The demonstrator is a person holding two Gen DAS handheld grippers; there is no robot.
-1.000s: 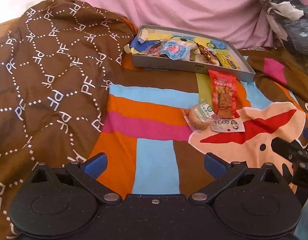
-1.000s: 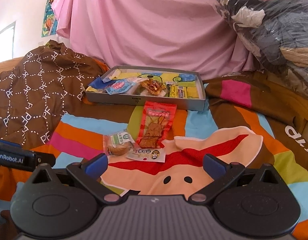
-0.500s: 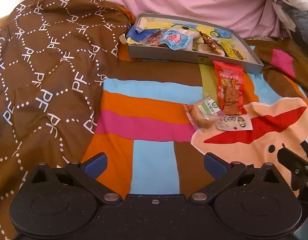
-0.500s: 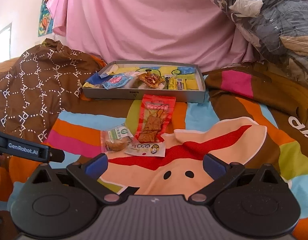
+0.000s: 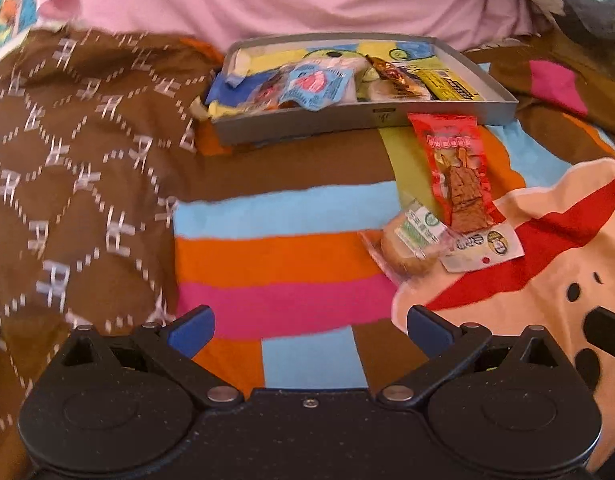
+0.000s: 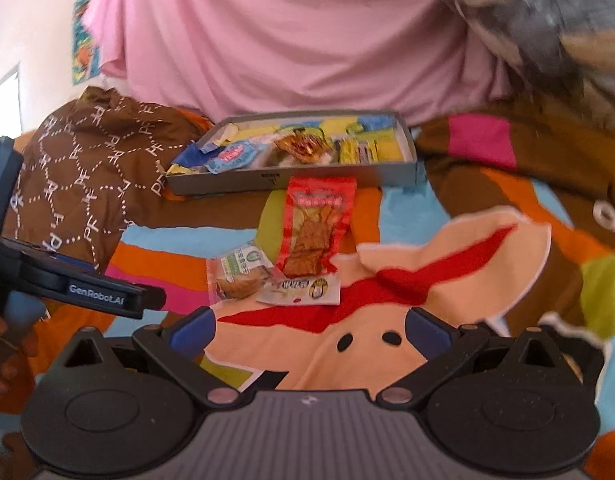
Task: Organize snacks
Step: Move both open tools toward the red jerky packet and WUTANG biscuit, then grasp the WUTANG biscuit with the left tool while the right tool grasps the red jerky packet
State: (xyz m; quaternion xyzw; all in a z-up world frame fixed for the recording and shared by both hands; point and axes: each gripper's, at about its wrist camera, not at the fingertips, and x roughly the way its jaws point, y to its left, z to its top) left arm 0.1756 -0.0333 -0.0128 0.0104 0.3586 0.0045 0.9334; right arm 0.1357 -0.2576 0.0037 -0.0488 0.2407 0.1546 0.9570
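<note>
Three loose snacks lie on the bedspread: round cookie pack [image 6: 238,276] leftmost, white sachet [image 6: 303,290], long red packet [image 6: 315,226] pointing far toward the grey tray [image 6: 291,179]. Left hand-held gripper [image 5: 310,326] gapes empty, snacks far-right of it; right hand-held gripper [image 6: 310,327], also wide open, sits nearer, snacks straight ahead.

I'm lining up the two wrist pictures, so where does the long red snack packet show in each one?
Left wrist: long red snack packet lies right of centre, below the grey tray's near wall.
Right wrist: it lies at centre, just below that wall.
Shared landmark: the shallow grey tray of snacks behind it.
</note>
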